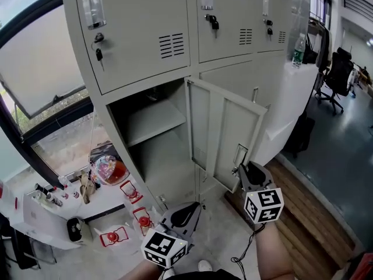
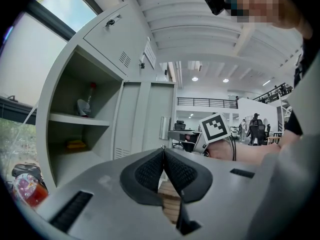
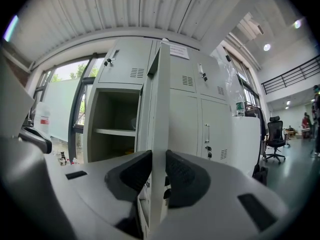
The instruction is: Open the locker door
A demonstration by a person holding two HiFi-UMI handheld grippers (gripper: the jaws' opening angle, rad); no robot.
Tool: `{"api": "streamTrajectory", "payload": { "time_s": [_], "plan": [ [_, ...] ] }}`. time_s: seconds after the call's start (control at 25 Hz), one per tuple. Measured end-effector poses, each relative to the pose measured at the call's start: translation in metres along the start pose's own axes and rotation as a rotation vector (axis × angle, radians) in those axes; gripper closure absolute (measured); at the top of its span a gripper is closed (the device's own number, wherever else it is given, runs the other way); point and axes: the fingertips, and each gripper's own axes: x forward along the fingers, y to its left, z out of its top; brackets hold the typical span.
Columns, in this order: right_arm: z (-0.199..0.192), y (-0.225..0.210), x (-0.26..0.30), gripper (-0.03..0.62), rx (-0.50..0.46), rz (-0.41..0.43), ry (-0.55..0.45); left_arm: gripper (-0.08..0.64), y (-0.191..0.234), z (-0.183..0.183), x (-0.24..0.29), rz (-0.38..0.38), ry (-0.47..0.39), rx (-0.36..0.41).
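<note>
In the head view, the lower-left locker stands open. Its locker door (image 1: 227, 130) is swung well out from the grey cabinet, baring the compartment (image 1: 166, 159) and its shelf (image 1: 154, 118). The right gripper (image 1: 243, 171) is at the door's free edge, low down beside the latch. The left gripper (image 1: 189, 210) hangs lower, clear of the door and over the floor in front of the cabinet. A low table (image 1: 52, 220) with small odds and ends sits under the window on the left.

In the left gripper view, the left gripper (image 2: 163, 153) has its dark pads pressed tip to tip with nothing between them. Beyond it are the open compartment (image 2: 60, 159), the shelf (image 2: 75, 119) and the door's inner face (image 2: 150, 114).

In the right gripper view, the door (image 3: 159, 109) is seen edge-on, rising straight up the middle. The right gripper (image 3: 159, 156) is clamped on that edge, one pad flat against each face. The open compartment (image 3: 112, 149) lies to the left of the door.
</note>
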Motion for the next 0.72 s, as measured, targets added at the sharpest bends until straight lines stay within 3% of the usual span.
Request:
{"api": "streamTrajectory", "payload": {
  "time_s": [0.72],
  "plan": [
    [0.002, -0.019, 0.005, 0.438, 0.000, 0.099, -0.041, 0.543, -0.012, -0.004, 0.002, 0.161, 0.002, 0.006]
  ]
}}
